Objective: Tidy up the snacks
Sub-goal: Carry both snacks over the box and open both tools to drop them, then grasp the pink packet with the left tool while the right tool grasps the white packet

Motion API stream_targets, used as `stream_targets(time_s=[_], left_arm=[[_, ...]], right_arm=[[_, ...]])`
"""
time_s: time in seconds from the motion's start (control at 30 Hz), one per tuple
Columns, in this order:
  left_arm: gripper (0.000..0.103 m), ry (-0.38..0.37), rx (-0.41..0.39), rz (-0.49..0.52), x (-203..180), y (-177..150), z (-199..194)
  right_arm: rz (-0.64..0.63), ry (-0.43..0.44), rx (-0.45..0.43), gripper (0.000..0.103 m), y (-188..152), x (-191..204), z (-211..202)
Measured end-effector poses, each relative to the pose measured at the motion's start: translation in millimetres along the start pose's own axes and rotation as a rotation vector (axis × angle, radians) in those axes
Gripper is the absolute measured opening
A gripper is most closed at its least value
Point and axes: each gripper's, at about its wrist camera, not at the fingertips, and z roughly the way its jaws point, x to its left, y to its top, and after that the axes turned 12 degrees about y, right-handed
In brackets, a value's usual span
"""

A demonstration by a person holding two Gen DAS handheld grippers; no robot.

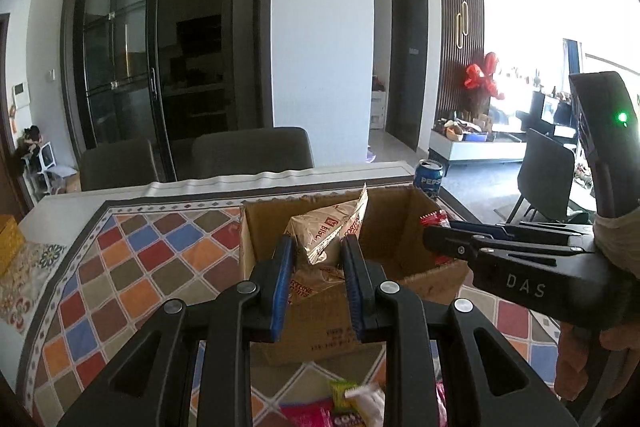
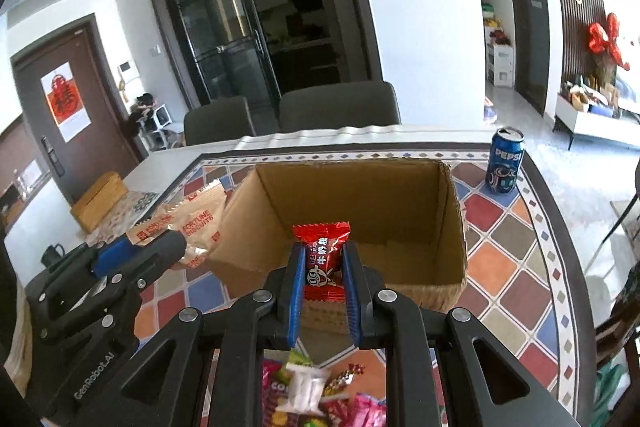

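Gold Fortune Biscuits packets (image 1: 320,239) clamped between the blue pads of the left claw (image 1: 320,267), held above the near left part of the open cardboard box (image 1: 420,211). Seen from the right wrist as tan packets (image 2: 188,223) sticking out past the left claw (image 2: 132,251), just beside the left wall of the box (image 2: 360,195). Small red candy packet (image 2: 322,255) pinched upright in the right claw (image 2: 322,283), jaws narrow on it, hanging over the near edge of the box. From the left wrist, only a red tip of that packet (image 1: 434,219) showing ahead of the right claw (image 1: 436,239), over the right wall of the box. Nothing visible on the bare stretch of box floor in the right wrist view.

Loose snacks (image 2: 316,395) heaped on the surface in front of the box, below both claws: pink, green and white wrappers (image 1: 344,403), partly hidden by the claw frames.

Patchwork-pattern cloth (image 1: 140,259) covering the surface under the box, coloured diamonds inside a dark border. Blue Pepsi can (image 2: 505,161) upright near the far right corner of the cloth, apart from the box. Wooden box (image 2: 100,201) on the far left of the surface. Two grey chairs (image 2: 340,107) behind the far edge. Hand (image 1: 592,359) on the right claw's handle at the right edge of the left wrist view.
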Motion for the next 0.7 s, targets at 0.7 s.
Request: stream_targets(time_s=[0.7], left_arm=[[0.059,0.062,0.112,-0.008,-1.5,10.1,39.2]], right_arm=[[0.045,-0.1,0.033,0.042,17.7,-25.0,21.9]])
